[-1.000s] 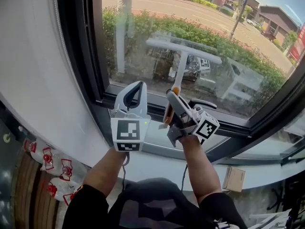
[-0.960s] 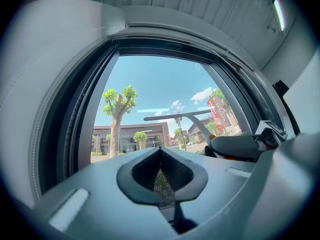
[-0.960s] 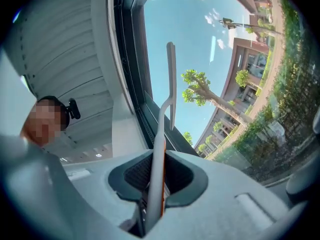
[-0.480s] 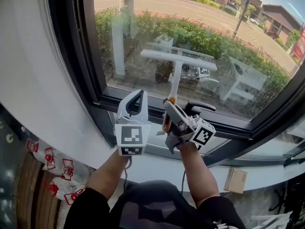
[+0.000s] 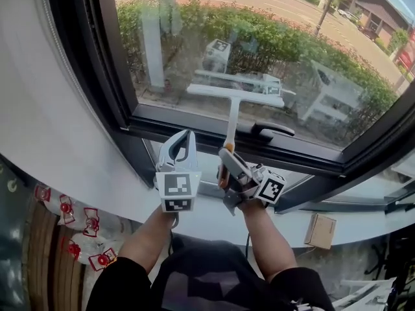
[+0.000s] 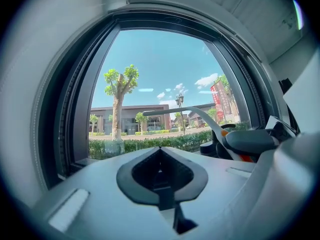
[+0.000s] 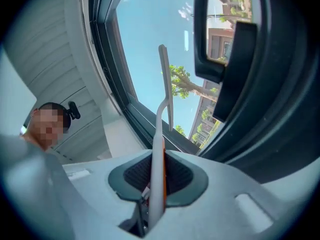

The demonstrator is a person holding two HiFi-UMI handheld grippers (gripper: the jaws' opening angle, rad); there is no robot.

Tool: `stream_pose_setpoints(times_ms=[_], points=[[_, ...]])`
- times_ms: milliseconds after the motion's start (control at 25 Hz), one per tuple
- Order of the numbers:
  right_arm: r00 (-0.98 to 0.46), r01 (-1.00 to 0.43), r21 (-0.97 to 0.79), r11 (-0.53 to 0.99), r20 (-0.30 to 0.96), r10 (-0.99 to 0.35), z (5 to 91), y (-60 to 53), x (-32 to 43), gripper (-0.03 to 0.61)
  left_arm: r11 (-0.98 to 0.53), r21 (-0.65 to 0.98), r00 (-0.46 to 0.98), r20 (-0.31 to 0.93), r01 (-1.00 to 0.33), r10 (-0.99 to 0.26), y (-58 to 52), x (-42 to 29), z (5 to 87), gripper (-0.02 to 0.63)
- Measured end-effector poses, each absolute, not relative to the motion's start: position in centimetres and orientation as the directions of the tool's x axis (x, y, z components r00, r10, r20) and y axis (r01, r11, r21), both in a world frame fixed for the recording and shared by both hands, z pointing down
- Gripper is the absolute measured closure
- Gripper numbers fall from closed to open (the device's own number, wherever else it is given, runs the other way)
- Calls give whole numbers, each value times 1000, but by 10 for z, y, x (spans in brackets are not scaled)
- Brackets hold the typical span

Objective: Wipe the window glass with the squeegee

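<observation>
Right gripper (image 5: 225, 157), clamped on the squeegee (image 5: 235, 93), has drawn it nearer, almost ending the stroke; left gripper (image 5: 185, 135) alongside is closed, empty.

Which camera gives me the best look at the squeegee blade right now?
Head view: the squeegee shows whole, blade across the lower glass. Right gripper view sees it edge-on, handle clamped in the jaws. Left gripper view catches only part, at right.

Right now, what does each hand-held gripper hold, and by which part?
Right hand-held gripper clamps the squeegee by its handle; left hand-held gripper is shut, empty.
</observation>
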State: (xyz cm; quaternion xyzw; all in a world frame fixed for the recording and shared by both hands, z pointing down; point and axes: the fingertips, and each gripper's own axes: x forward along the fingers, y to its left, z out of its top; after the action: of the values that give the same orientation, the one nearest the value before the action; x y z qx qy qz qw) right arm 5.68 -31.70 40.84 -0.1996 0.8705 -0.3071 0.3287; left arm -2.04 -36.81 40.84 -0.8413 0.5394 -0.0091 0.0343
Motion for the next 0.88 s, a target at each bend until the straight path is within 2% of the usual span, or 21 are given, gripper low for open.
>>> stream_pose_setpoints(times_ms=[200, 600, 880], points=[[-702, -140, -711, 689, -420, -576, 433, -311, 59, 529, -419, -29, 419, 26, -907, -908, -365, -18, 431, 595], [-711, -171, -739, 652, -365, -601, 463, -303, 68, 529, -416, -60, 410, 94, -907, -907, -360, -17, 465, 595], [-723, -195, -678, 709, -389, -571, 439, -290, 77, 531, -410, -37, 408, 62, -911, -911, -351, 2, 446, 595]])
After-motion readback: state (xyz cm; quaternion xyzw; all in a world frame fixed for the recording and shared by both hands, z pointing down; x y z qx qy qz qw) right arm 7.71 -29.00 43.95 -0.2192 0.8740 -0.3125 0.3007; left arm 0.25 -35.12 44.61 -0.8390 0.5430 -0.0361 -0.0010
